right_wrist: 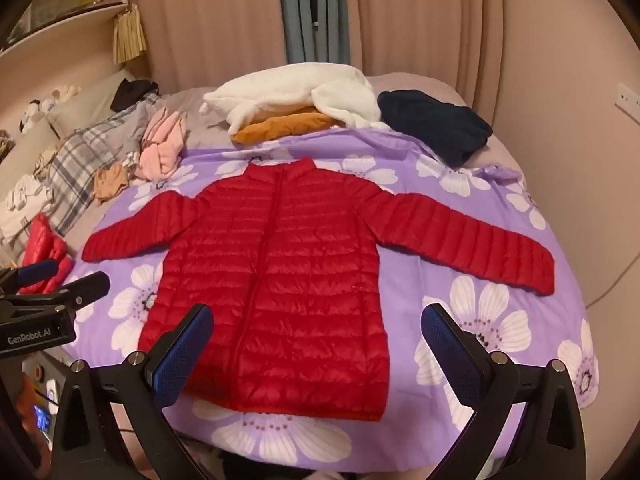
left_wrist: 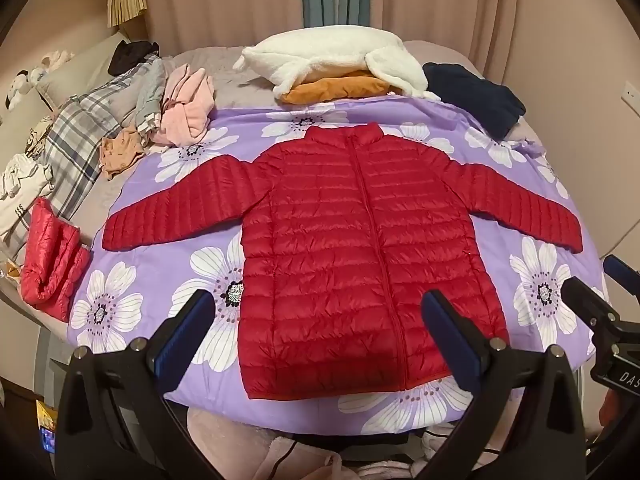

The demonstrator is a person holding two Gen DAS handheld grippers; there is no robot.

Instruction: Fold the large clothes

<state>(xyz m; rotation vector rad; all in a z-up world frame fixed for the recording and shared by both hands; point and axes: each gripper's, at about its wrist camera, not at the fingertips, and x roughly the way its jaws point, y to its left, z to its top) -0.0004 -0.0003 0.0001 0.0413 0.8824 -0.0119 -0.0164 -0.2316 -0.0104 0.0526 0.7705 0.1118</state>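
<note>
Red quilted puffer jacket (left_wrist: 360,240) flat, front up, zipped, sleeves spread wide, collar far side, on purple floral sheet (left_wrist: 160,280).

Two black hand-held grippers with blue pads

The left gripper (left_wrist: 320,316) and right gripper (right_wrist: 316,330) share one build — matte black angular fingers, textured dark-blue pads, round silver screw heads at the joints; white "GenRobot.AI" lettering marks the left one's body.

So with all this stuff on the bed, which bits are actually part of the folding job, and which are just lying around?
Part of the job:
- red puffer jacket, spread flat
- left tongs and right tongs, both open, holding nothing
- flowered purple sheet under the jacket

Just lying about:
- white fleece
- navy garment
- pink garment
- plaid cloth
- small red bundle
</note>
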